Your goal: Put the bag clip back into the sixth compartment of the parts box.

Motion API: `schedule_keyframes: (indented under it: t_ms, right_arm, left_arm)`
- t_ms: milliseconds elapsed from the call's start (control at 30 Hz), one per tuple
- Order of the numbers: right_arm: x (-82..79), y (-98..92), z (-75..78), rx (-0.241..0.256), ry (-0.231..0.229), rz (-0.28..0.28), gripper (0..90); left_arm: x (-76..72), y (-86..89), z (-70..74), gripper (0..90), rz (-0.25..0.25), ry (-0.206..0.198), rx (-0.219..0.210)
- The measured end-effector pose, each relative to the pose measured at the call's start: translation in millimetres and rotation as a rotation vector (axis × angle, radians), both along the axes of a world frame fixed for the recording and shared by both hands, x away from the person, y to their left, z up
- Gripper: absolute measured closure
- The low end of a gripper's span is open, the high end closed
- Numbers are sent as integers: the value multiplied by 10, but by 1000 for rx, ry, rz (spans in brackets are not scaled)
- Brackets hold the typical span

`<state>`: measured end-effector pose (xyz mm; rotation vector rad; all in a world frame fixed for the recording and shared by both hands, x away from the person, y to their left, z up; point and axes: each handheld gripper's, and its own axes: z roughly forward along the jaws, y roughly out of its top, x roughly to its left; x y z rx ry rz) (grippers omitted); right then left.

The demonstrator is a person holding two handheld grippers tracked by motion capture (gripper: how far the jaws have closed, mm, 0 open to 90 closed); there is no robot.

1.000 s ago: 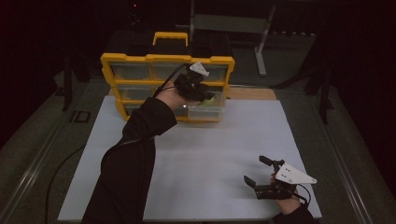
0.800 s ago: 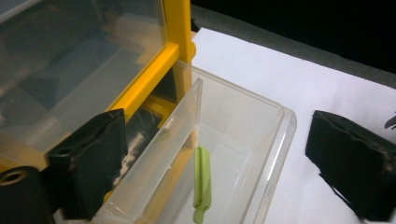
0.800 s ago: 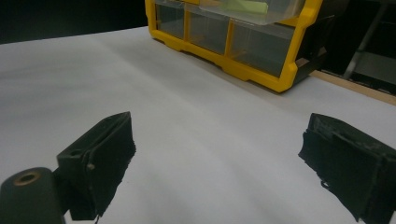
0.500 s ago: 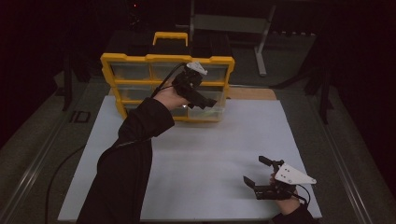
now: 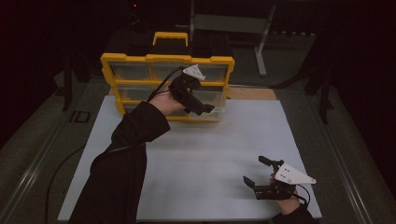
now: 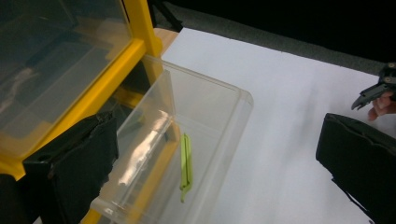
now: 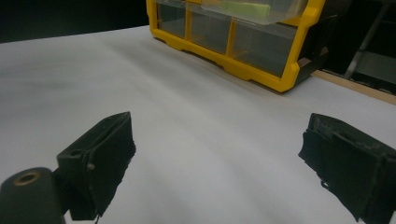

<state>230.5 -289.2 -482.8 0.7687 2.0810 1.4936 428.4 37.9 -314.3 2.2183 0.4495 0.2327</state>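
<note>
one clear plastic drawer stood pulled out of yellow organiser, light, rigid, slippery; grip front lip. left gripper jaws wide, beside drawer; right gripper wide, empty.

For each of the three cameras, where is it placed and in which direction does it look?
High view: above the near table edge, looking forward and down at the yellow organizer; both forearms show, with left claw and right claw.
Left gripper view: rides the left claw, looking into the clear drawer holding a green strip.
Right gripper view: rides the right claw, low over the white mat.
Shared: all three show the organizer.
</note>
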Motion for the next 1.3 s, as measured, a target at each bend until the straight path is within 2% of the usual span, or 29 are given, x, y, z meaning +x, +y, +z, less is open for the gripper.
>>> schedule_keyframes:
  t_ms: [233,300,600,833,967,1067,1200,1300]
  right_arm:
    - [-8,-2,16,6,-4,-1,91]
    - [-7,-1,15,2,-5,0,91]
    - [-9,17,16,3,-3,4,91]
    - [-4,24,26,1,-9,5,91]
    - [-4,33,29,0,-7,7,91]
    - [-1,28,36,0,-9,5,91]
    - [9,14,41,11,-7,1,91]
    - [7,17,44,10,-9,3,91]
  left_arm:
    - [-136,132,15,0,8,-22,-15]
    - [-194,178,28,0,11,-35,-3]
    - [-406,381,69,0,37,-24,-19]
    - [-540,536,54,0,61,-34,-20]
    - [-604,621,20,0,75,-39,-18]
    - [-658,691,-36,0,90,-42,-39]
    - [-712,784,-117,0,103,-40,-30]
    - [-743,857,-171,0,110,-42,-45]
